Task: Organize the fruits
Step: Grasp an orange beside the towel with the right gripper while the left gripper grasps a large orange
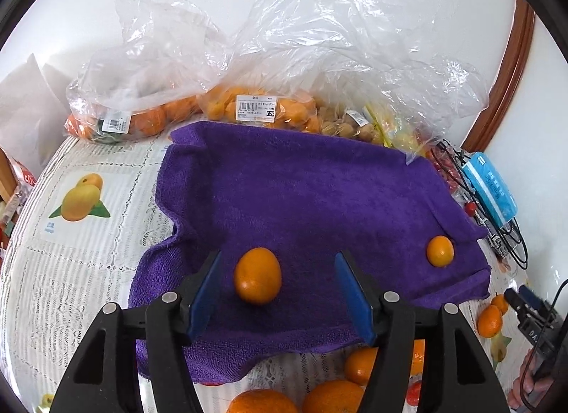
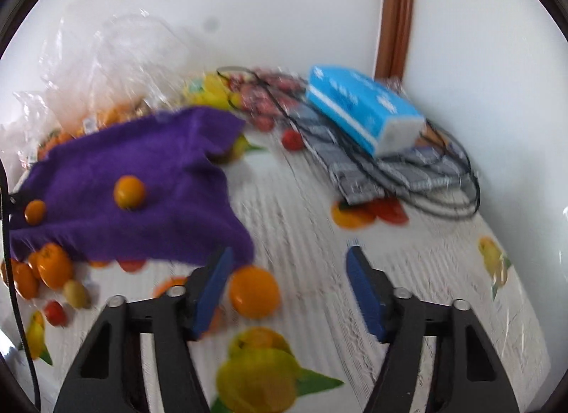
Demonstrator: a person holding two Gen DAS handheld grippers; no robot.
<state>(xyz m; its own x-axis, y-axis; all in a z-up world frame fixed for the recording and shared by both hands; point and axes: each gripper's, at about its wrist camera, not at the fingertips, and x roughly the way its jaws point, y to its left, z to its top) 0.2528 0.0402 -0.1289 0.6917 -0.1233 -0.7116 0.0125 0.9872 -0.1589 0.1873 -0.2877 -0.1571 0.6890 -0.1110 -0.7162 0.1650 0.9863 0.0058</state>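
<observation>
Left tool (image 1: pixel 278 294) hangs with its jaws standing wide around a small orange (image 1: pixel 258 275) on the purple towel (image 1: pixel 301 193). The pads aren't touching it, and the fruit sits a bit closer to the left blue pad, egg-shaped with its long axis running away from the tool. So probably it was just set down, or it's about to be picked.

Right tool (image 2: pixel 289 288) is also spread wide and holding nothing, over the tabletop (image 2: pixel 312 207) just off the towel's near corner. Another orange (image 2: pixel 254 291) lies right beside its left pad, so that hand is the nearer one for that fruit, though the view is blurry.

Count: two oranges on the towel, the second orange (image 1: pixel 440 250) near the towel's right edge. A handful more sit loose along the tabletop's near edge, plus several bagged lots (image 1: pixel 255 107) at the back.
</observation>
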